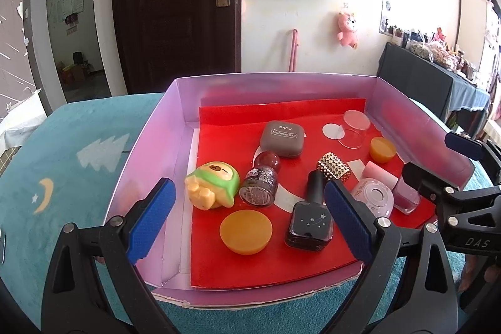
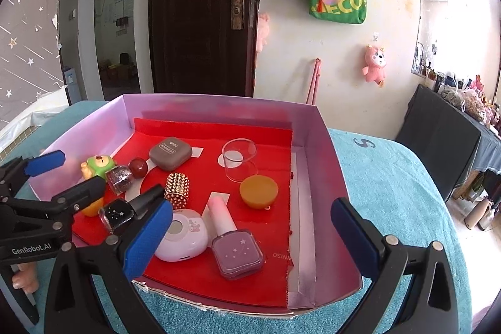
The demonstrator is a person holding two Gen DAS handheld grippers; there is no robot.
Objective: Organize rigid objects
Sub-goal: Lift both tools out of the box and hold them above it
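left gripper (image 1: 247, 218): blue pads spread wide, nothing between them; it hangs over the near-left part of the box, above the orange disc (image 1: 245, 231) and the black nail polish bottle (image 1: 310, 216)
right gripper (image 2: 250, 235): also spread wide and pinching nothing, over the near-right part of the box, with the pink nail polish bottle (image 2: 233, 243) between its pads in view
only in left view: the whole of the green-and-yellow toy figure (image 1: 213, 188), the full near orange disc, the label end of the glitter bottle (image 1: 259, 190)
only in right view: the bare strip of box floor (image 2: 305, 227) along the right wall, the pink bottle's square body with stars, the white round compact (image 2: 183, 235) nearly whole
shared: grey eye-shadow case (image 1: 282, 138) toward the back, dark red ball (image 1: 266, 161) just in front of it, gold studded cylinder (image 1: 333, 169) mid-floor, clear cup (image 1: 355, 129) on its side at back right, second orange disc (image 1: 382, 149) near it
box (image 1: 150, 143): pale purple walls, red sheet (image 1: 266, 259) on the floor; near wall low, the others taller
crowding: toy, glitter bottle and red ball lie close together at left; compact touches the pink bottle at right
open room: red floor between the case and the cup, and along the near edge; teal cloth (image 2: 391, 183) outside the box on both sides
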